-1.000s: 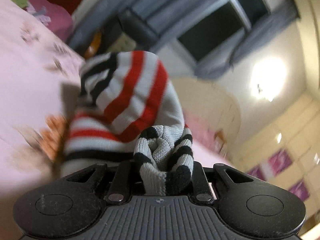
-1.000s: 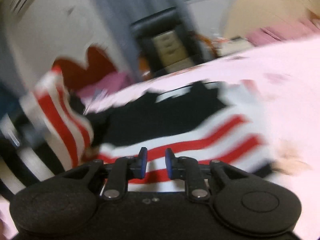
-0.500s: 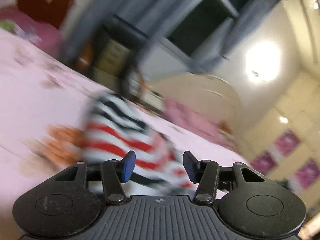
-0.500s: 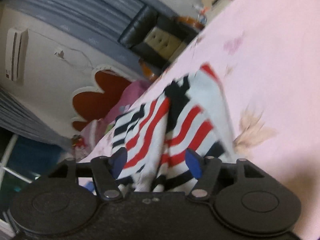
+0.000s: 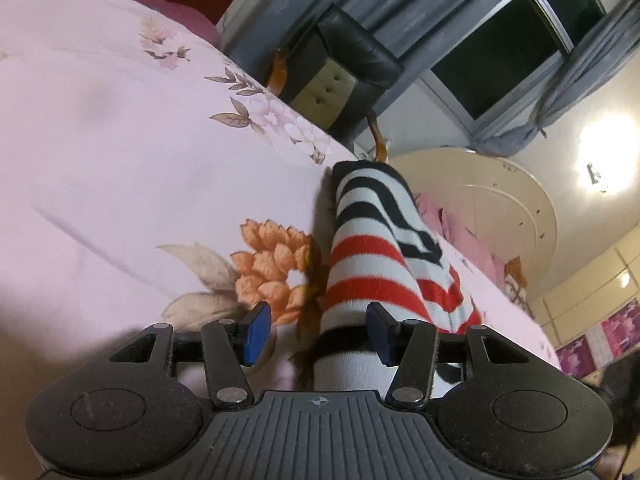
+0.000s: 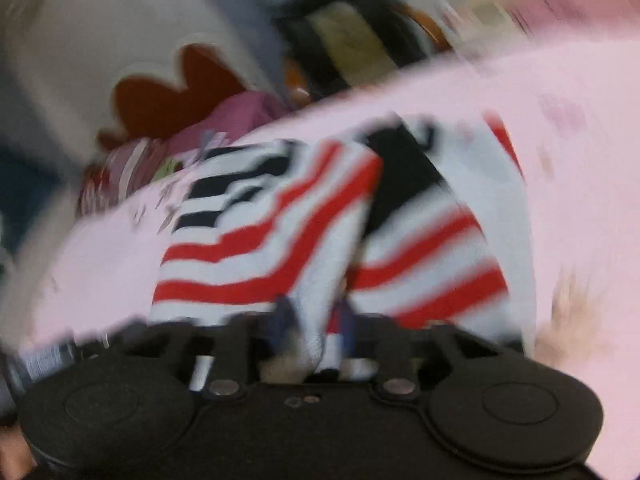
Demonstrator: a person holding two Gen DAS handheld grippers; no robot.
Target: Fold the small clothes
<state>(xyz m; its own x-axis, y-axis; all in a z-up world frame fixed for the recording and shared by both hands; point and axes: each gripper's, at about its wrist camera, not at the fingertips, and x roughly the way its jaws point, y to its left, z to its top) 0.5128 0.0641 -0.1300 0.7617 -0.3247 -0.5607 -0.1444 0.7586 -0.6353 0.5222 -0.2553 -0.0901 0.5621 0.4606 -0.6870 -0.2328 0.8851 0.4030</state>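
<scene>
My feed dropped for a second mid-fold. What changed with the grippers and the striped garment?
The left gripper let go of the bunched striped garment; its jaws now stand open around the fabric. The right gripper, shut and empty a second ago, opened and has just been closing on a fold of it. The garment stays on the pink floral bedspread.

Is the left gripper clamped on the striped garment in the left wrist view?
No. The left gripper stands open, its blue pads apart, over the striped garment on the pink bedsheet.
</scene>
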